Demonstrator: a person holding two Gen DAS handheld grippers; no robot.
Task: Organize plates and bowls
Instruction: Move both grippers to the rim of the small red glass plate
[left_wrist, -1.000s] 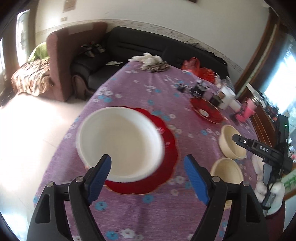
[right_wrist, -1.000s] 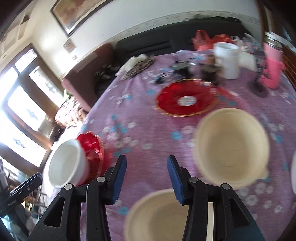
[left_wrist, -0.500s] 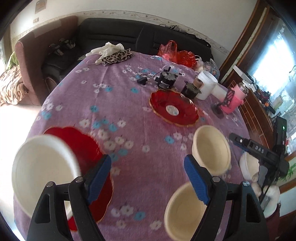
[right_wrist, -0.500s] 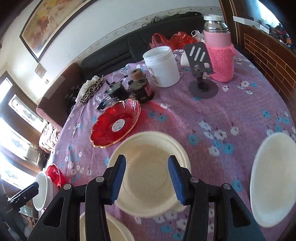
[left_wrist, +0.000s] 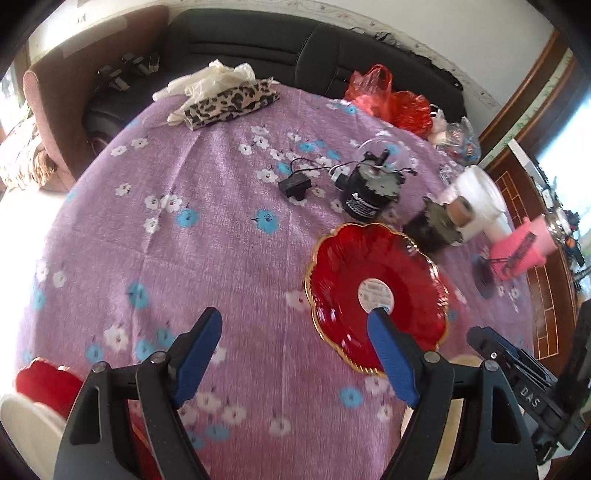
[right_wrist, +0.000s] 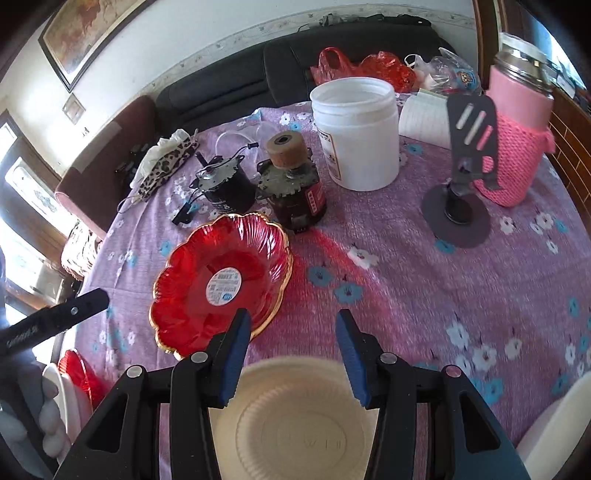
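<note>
A red glass plate with a gold rim (left_wrist: 376, 291) lies on the purple floral tablecloth; it also shows in the right wrist view (right_wrist: 221, 284). My left gripper (left_wrist: 295, 325) is open and empty, its right finger over the plate's near edge. My right gripper (right_wrist: 291, 332) is open and empty, above a cream bowl (right_wrist: 295, 421) that lies under it. A second red plate with a white bowl on it (left_wrist: 29, 402) sits at the lower left, also seen in the right wrist view (right_wrist: 74, 373). Another white dish (right_wrist: 557, 428) shows at the lower right.
Two small black motors (right_wrist: 225, 184) (right_wrist: 295, 195), a white plastic jar (right_wrist: 356, 133), a pink-sleeved flask (right_wrist: 517, 136) and a black phone stand (right_wrist: 465, 166) stand behind the red plate. A leopard-print cloth (left_wrist: 229, 103) and red bags (left_wrist: 391, 99) lie at the far edge.
Both grippers have swung toward the far side of the table. The red plate now fills more of both views; the white bowl on its red plate has slid to the lower left corner.
</note>
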